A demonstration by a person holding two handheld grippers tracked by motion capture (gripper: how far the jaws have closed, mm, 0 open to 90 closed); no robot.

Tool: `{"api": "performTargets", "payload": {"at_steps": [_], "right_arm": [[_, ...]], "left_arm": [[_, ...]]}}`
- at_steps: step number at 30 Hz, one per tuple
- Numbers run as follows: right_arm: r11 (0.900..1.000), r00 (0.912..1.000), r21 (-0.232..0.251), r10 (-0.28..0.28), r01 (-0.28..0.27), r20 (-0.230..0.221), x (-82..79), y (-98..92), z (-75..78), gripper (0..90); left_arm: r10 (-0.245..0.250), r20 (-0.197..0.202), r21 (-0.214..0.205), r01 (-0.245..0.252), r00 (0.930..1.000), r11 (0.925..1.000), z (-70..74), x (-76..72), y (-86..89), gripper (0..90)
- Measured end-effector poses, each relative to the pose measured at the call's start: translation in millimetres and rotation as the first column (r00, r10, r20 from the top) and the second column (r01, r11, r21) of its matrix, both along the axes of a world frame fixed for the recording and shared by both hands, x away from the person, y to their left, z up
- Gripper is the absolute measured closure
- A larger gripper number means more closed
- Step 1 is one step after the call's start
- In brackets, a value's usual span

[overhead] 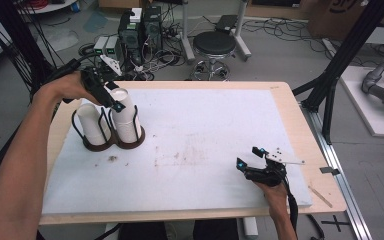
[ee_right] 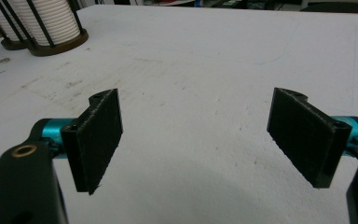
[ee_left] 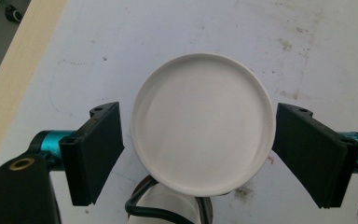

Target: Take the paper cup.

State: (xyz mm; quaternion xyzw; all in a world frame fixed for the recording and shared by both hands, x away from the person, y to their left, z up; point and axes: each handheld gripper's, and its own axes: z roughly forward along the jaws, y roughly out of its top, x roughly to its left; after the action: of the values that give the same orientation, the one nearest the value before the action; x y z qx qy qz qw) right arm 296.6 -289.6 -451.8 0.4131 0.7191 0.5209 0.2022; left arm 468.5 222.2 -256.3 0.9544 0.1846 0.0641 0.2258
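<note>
Nearest, on the right, the right gripper [overhead: 250, 157] hovers low over the white mat [overhead: 205, 145], its jaws spread wide with nothing between them; in its own view the pads [ee_right: 98, 140] are flat, matt black slabs with a rough, foam-like face. The mat is thin and soft-looking, scuffed with brownish stains around its middle, and lies on a pale wooden table [overhead: 300, 130].

Farther off at the left stand two stacks of white cups [overhead: 126, 117] in a dark round-based holder [overhead: 114, 142] with thin black upright wires. The cups look like smooth, ribbed paper with rolled rims. The left gripper [ee_left: 198, 144] hangs straight above the right-hand stack, jaws parted on either side of the top cup's round rim [ee_left: 203, 123], clear of it by a narrow gap on each side.

The risks, as I judge them: closing hard could crush the thin rim out of round; nested cups may cling, so several could lift together; a tilted pull might catch a wire and tip the light holder
</note>
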Motion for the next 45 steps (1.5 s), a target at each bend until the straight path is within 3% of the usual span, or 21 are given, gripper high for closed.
{"api": "performTargets", "payload": {"at_steps": [2, 7, 26, 31, 42, 45], "right_arm": [[1.0000, 1.0000, -0.001, 0.001, -0.001, 0.000, 0.1, 0.0, -0.1, 18.5], [1.0000, 1.0000, -0.003, 0.000, 0.000, 0.005, 0.0, 0.0, -0.2, 18.5], [1.0000, 1.0000, -0.006, 0.001, -0.001, 0.005, 0.2, 0.3, -0.2, 18.5], [1.0000, 1.0000, -0.007, 0.003, -0.003, -0.002, 0.3, 0.4, -0.1, 18.5], [1.0000, 1.0000, -0.008, 0.003, -0.003, -0.002, 0.1, 0.7, 0.0, 18.5], [1.0000, 1.0000, -0.007, 0.002, -0.002, -0.004, 0.2, 0.7, 0.0, 18.5]], "left_arm": [[0.010, 0.000, -0.013, -0.010, 1.0000, 0.9999, 0.0, -0.1, -0.5, 17.6], [-0.014, -0.012, -0.015, 0.014, 0.9998, 0.9998, -0.3, 1.0, -2.4, 30.6], [0.000, -0.014, -0.012, 0.000, 0.9999, 0.9999, 1.3, 1.3, -1.8, 31.7], [0.017, -0.007, -0.056, -0.017, 0.9998, 0.9983, 6.3, -0.6, 1.5, 32.4], [0.019, 0.006, -0.070, -0.019, 0.9998, 0.9974, 11.4, -2.8, 4.0, 32.6], [0.029, 0.028, -0.111, -0.026, 0.9992, 0.9935, 18.9, -5.4, 8.0, 33.4]]}}
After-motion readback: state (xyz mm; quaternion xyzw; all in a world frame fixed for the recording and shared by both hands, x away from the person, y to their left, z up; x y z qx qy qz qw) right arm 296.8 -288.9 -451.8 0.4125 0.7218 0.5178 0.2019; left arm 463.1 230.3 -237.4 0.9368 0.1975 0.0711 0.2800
